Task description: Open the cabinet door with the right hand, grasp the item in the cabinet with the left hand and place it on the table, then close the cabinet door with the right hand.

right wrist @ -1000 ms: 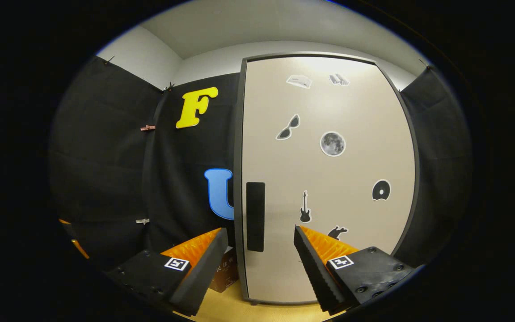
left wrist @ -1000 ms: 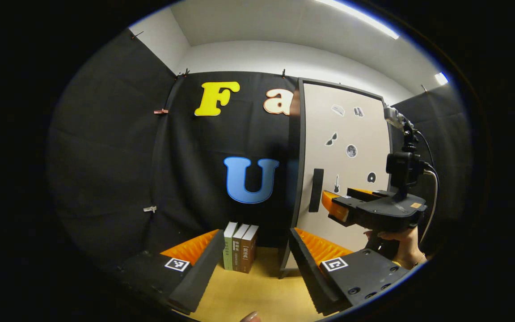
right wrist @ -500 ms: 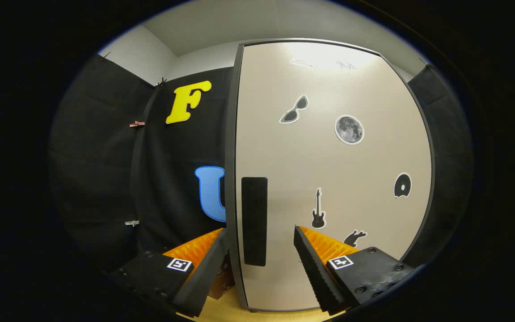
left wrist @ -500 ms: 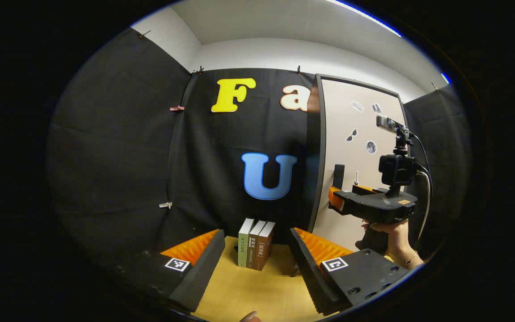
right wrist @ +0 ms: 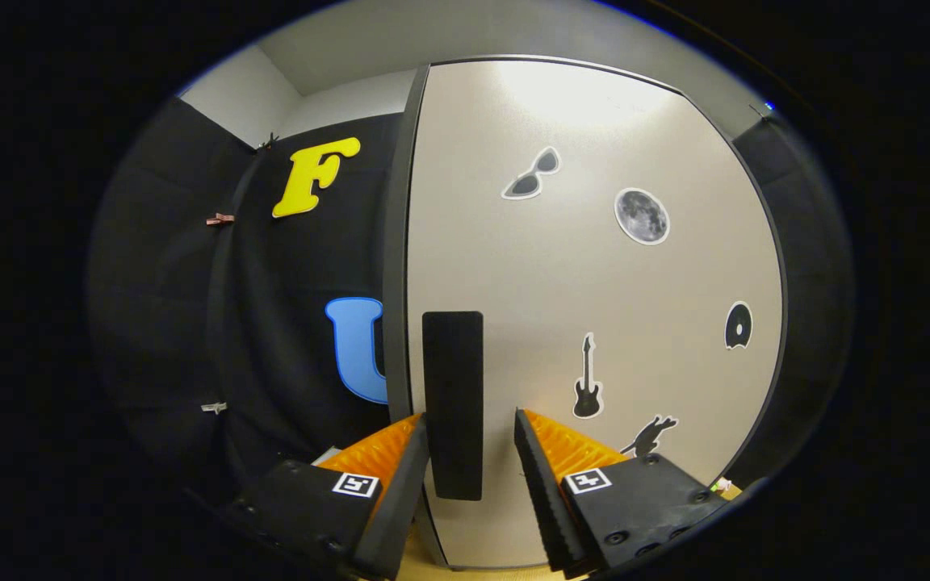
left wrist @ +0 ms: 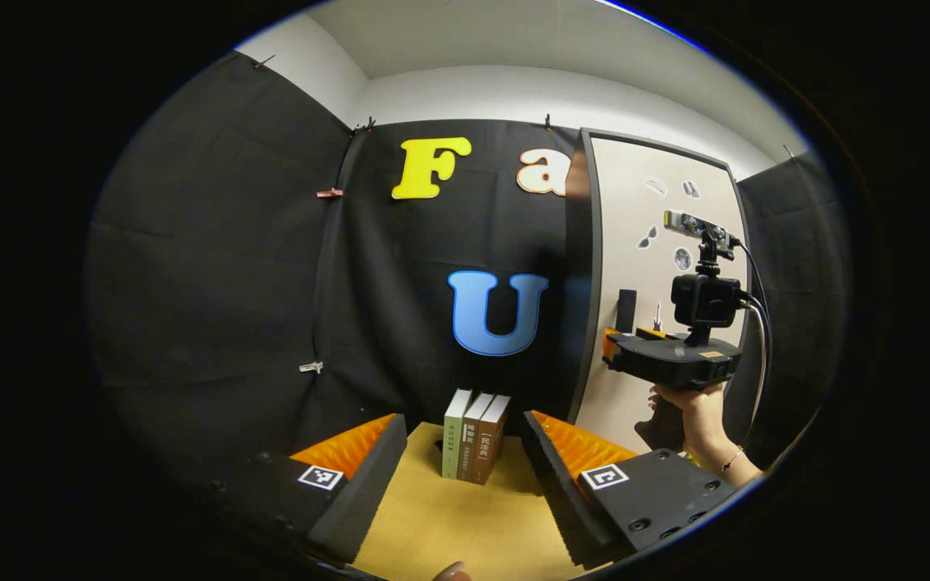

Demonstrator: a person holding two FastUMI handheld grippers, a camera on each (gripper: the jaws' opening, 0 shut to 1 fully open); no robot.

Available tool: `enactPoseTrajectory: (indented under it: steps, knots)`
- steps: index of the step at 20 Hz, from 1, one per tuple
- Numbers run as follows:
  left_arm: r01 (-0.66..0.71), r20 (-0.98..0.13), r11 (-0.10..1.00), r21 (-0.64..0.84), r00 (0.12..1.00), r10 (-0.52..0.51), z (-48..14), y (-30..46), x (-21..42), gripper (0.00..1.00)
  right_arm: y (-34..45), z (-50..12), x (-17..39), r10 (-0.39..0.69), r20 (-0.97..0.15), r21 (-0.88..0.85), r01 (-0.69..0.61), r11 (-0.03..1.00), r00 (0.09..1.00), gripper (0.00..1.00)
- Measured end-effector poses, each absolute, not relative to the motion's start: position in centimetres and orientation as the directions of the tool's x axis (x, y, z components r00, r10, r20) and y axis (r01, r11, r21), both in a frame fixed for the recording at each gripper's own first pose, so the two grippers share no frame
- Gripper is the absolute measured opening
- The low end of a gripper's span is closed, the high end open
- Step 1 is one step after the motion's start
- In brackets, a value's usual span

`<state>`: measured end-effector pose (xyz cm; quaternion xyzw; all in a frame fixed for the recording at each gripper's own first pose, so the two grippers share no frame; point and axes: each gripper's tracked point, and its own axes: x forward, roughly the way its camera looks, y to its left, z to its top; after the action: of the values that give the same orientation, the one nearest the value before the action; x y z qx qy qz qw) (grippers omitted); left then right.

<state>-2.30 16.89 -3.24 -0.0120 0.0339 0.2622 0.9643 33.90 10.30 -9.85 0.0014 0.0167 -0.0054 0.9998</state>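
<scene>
The beige cabinet door (right wrist: 594, 274), dotted with small black stickers, stands closed, so whatever is inside is hidden. Its black vertical handle (right wrist: 453, 379) lies between the fingers of my right gripper (right wrist: 471, 420), which is open; the left finger sits close to the handle's edge, the right one a little apart. In the left gripper view the same door (left wrist: 659, 403) is at the right, with the right gripper (left wrist: 618, 349) held by a hand (left wrist: 695, 407) at the handle (left wrist: 626, 311). My left gripper (left wrist: 465, 464) hangs open over the wooden table (left wrist: 449, 524), holding nothing.
Three books (left wrist: 477, 436) stand upright on the table left of the cabinet, against the black cloth wall. A camera rig (left wrist: 703, 294) rides on top of the right gripper. A fingertip (left wrist: 453, 571) pokes in at the bottom edge.
The right gripper has moved in to the door until the handle sits between its fingers, and the fingers have narrowed. The left gripper has drawn back and swung left.
</scene>
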Motion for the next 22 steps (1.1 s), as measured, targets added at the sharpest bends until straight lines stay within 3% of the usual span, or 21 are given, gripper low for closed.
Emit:
enactPoseTrajectory:
  steps: [1,3,5,7,8,9,22]
  knots:
    - [-0.510,-0.074,0.860,-0.010,0.858,0.508,-3.3,17.0,-2.4,0.91,10.7,-9.9,34.1,0.000,-0.029,0.001,0.000,1.000,1.000,0.66]
    - [-0.517,-0.081,0.856,-0.016,0.854,0.514,-3.5,17.5,-2.6,0.91,11.2,-9.9,34.2,-0.019,-0.020,-0.017,0.018,1.000,1.000,0.43]
    - [-0.523,-0.086,0.852,-0.016,0.850,0.520,-3.7,17.8,-2.9,0.91,11.0,-9.9,34.2,-0.050,-0.009,-0.048,0.049,0.998,0.999,0.40]
    - [-0.525,-0.086,0.851,-0.015,0.849,0.522,-3.6,17.9,-3.2,0.91,11.0,-10.0,34.3,-0.054,-0.013,-0.031,0.054,0.998,0.998,0.25]
    - [-0.522,-0.083,0.853,-0.015,0.851,0.519,-3.6,17.9,-3.3,0.91,11.0,-10.1,34.3,-0.055,-0.021,-0.017,0.054,0.998,0.998,0.25]
    - [-0.520,-0.080,0.854,-0.013,0.852,0.517,-3.5,18.0,-3.5,0.91,11.0,-10.0,34.1,-0.047,-0.022,-0.030,0.047,0.998,0.999,0.14]
    - [-0.405,-0.076,0.914,0.017,0.911,0.405,-4.0,16.3,-5.5,0.90,10.8,-9.3,28.1,0.063,-0.052,-0.008,-0.064,0.998,0.997,0.14]
